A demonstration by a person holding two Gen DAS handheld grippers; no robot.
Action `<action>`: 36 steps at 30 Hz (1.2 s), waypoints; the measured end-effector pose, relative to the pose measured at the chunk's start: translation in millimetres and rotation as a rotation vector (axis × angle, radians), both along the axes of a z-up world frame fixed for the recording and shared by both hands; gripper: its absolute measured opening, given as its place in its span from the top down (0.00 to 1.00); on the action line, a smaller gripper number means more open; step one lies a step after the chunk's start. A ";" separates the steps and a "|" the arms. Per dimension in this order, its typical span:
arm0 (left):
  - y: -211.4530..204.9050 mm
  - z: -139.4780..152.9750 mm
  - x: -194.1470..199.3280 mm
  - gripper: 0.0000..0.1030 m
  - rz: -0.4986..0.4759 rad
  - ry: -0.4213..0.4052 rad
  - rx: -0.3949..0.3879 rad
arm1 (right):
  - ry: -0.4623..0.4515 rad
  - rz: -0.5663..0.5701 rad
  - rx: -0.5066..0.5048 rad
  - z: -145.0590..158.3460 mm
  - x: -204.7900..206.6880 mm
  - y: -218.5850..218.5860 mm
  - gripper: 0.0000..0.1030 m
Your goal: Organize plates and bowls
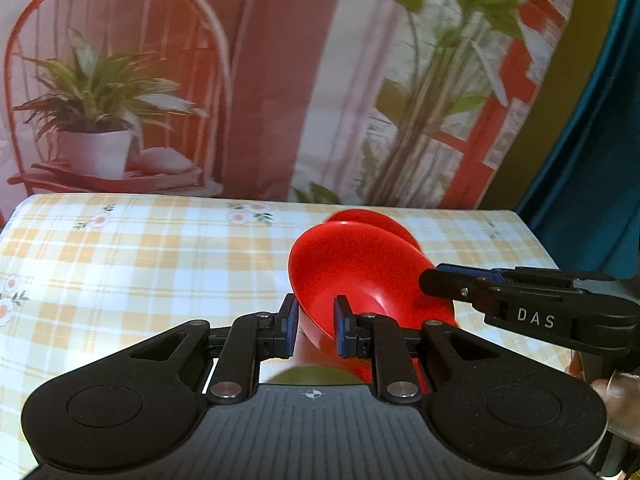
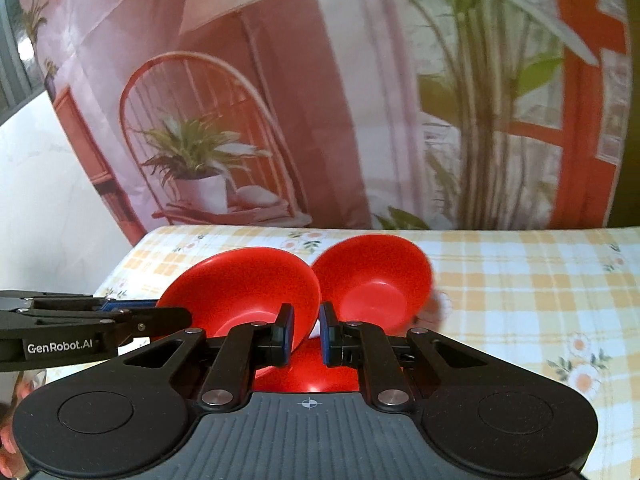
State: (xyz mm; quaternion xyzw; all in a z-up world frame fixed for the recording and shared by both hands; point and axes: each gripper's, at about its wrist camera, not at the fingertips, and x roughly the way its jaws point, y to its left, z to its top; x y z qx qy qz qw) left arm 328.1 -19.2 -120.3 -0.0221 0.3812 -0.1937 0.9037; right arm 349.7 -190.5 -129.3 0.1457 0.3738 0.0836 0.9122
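Two red bowls are held up over a worktop (image 1: pixel 160 264) covered with a yellow and white checked cloth printed with small flowers. Behind it hangs a large printed backdrop (image 1: pixel 280 80) showing a potted plant on a red chair, tall green stems and a red window frame.

Seen from the right wrist, the left bowl (image 2: pixel 244 284) and the right bowl (image 2: pixel 376 280) sit side by side, rims close together, both tilted with their hollows facing the camera. From the left wrist, one bowl largely hides the other behind it.

Left tongs (image 1: pixel 316 324) are clamped on the near rim of the left bowl, one blue pad outside the wall and one inside. Right tongs (image 2: pixel 306 334) are nearly together, pinching the near rim of the right bowl in the same way. Each pair of tongs also shows as a black arm at the edge of the other camera's view. Part of a hand (image 1: pixel 608 390) shows at the right edge.
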 end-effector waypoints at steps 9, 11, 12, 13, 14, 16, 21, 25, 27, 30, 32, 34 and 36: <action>-34.4 -18.2 -10.6 0.81 -0.064 0.036 0.043 | -0.008 -0.054 0.026 -14.4 -30.1 -31.3 0.88; -39.4 -21.3 -11.4 0.81 -0.073 0.043 0.056 | -0.001 -0.062 0.037 -20.1 -34.2 -34.7 0.88; -41.5 -22.7 -11.7 0.81 -0.077 0.046 0.064 | 0.004 -0.065 0.043 -23.1 -36.0 -36.5 0.88; -43.4 -24.1 -11.8 0.81 -0.080 0.049 0.072 | 0.007 -0.066 0.045 -25.4 -37.4 -37.5 0.88; -44.9 -25.1 -11.9 0.81 -0.083 0.051 0.079 | 0.008 -0.065 0.044 -27.3 -39.0 -37.9 0.88; -46.3 -26.6 -11.2 0.81 -0.088 0.056 0.089 | 0.007 -0.062 0.032 -30.4 -41.3 -37.5 0.88; -52.0 -30.1 -9.5 0.81 -0.101 0.068 0.118 | 0.005 -0.059 0.012 -34.5 -43.4 -37.7 0.88; -54.6 -32.6 -8.9 0.81 -0.109 0.076 0.132 | 0.005 -0.055 -0.001 -35.5 -44.1 -38.7 0.88; -55.1 -34.1 -8.4 0.81 -0.111 0.079 0.141 | 0.003 -0.052 -0.005 -36.0 -44.7 -38.4 0.88; -55.3 -35.5 -7.5 0.81 -0.109 0.084 0.147 | 0.007 -0.047 -0.008 -37.7 -45.2 -38.2 0.88; -55.8 -36.0 -7.4 0.81 -0.112 0.087 0.151 | 0.011 -0.047 -0.004 -38.9 -45.5 -39.1 0.88; -56.7 -36.5 -7.5 0.81 -0.116 0.086 0.156 | 0.013 -0.048 -0.003 -39.8 -45.4 -40.2 0.88; -57.2 -37.1 -7.3 0.81 -0.118 0.086 0.160 | 0.012 -0.047 -0.007 -40.0 -45.0 -40.2 0.88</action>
